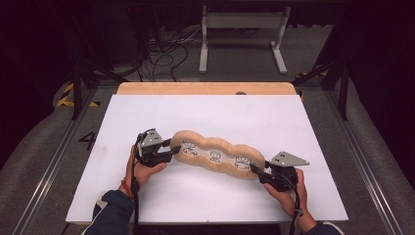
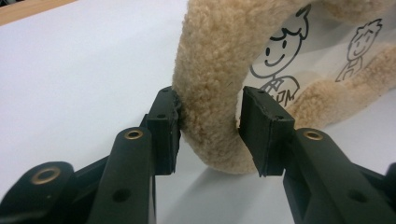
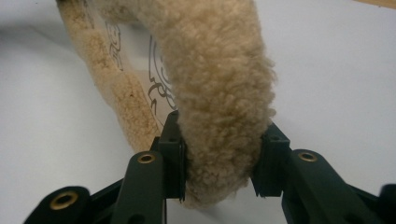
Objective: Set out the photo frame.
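Note:
A long tan plush pad (image 1: pixel 215 156) with a wavy fleece rim and a white middle printed with cartoon figures lies across the white table top (image 1: pixel 220 115). My left gripper (image 1: pixel 172 148) holds its left end. In the left gripper view the two black jaws (image 2: pixel 210 126) press on either side of the fleece rim (image 2: pixel 210 70), which is raised off the table. My right gripper (image 1: pixel 255 169) holds the right end. In the right gripper view its jaws (image 3: pixel 219 158) squeeze the thick fleece rim (image 3: pixel 215 84) between them.
A wooden strip (image 1: pixel 205 88) runs along the table's far edge. Beyond it, on the floor, stand a white metal frame (image 1: pixel 242 29) and a tangle of cables (image 1: pixel 166 54). Metal rails flank the table on both sides.

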The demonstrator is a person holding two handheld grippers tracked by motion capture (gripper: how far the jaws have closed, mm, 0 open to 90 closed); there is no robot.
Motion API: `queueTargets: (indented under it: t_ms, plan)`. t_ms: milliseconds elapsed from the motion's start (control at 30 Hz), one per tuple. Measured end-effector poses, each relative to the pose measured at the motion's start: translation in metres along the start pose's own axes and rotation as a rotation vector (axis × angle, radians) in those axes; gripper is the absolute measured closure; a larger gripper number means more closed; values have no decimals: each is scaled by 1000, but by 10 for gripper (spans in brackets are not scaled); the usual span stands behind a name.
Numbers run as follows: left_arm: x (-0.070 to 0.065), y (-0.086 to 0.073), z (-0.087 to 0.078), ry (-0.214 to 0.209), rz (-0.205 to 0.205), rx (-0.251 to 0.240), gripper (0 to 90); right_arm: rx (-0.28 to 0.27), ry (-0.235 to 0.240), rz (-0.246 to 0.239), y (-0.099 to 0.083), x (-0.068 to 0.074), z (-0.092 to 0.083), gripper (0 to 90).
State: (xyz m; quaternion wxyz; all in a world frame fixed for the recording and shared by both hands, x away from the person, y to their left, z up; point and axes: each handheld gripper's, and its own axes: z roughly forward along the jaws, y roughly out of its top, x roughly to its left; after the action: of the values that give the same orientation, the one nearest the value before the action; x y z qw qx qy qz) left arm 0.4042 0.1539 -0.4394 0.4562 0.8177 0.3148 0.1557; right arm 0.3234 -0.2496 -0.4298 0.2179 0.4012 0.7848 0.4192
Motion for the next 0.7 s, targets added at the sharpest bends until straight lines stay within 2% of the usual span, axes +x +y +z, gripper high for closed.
queueTargets:
  t_ms: [367, 467, 633, 667, 700]
  plan:
    - [-2, -2, 1, 10, -5, -3, 590, -6, -27, 23, 1, -2, 0, 577]
    - [-2, -2, 1, 11, -13, -4, 591, -14, -32, 34, -1, -1, -2, 608]
    - [-5, -4, 2, 29, -16, 2, 600, -11, -40, 34, 1, 1, 1, 620]
    - [-6, -4, 1, 35, -28, 5, 600, -10, -44, 33, 1, 1, 3, 611]
    - [-7, -4, 0, 46, -14, 7, 605, -6, -49, 29, 3, 1, 4, 608]
